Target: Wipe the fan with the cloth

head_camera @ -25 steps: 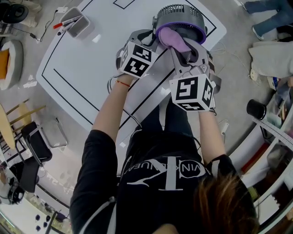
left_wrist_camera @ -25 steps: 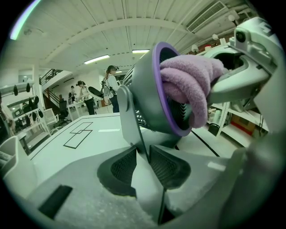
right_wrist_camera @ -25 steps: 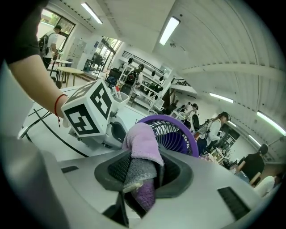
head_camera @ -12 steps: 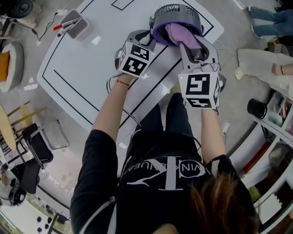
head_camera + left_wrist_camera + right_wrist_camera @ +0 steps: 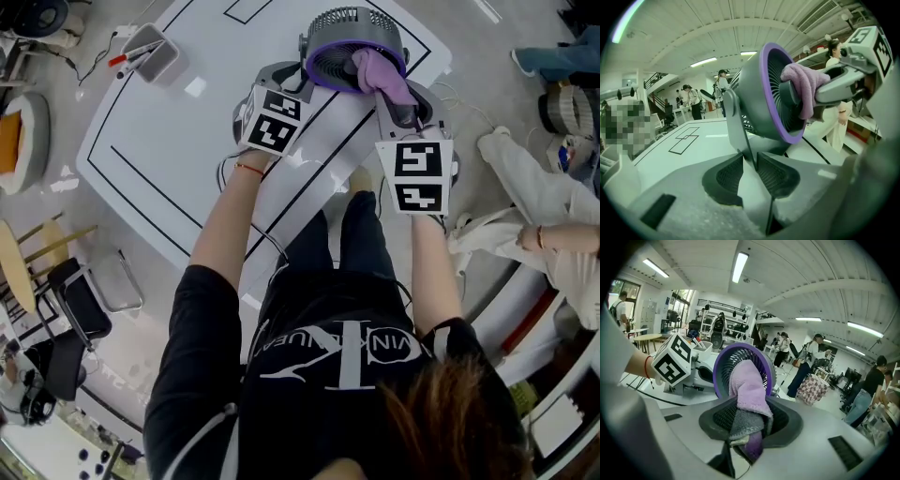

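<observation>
Right gripper (image 5: pixel 750 420): pinched shut on purple cloth (image 5: pixel 749 390), pressing it onto fan (image 5: pixel 740 366) front grille (image 5: pixel 723 375) for wiping. Left gripper (image 5: pixel 751 171): closed on fan stand (image 5: pixel 736 126), likely bracing against that push. Fan upright at far edge of white table (image 5: pixel 169 131), right of centre.

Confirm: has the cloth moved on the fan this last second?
Yes. The cloth slid right, from the fan's lower-left rim to its right rim.

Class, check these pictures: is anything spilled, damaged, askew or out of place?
Nothing stands out. The grey round fan with a purple rim stands on the white table, its stand clamped by the left claw; the right claw holds a purple fleecy cloth against its grille.
</observation>
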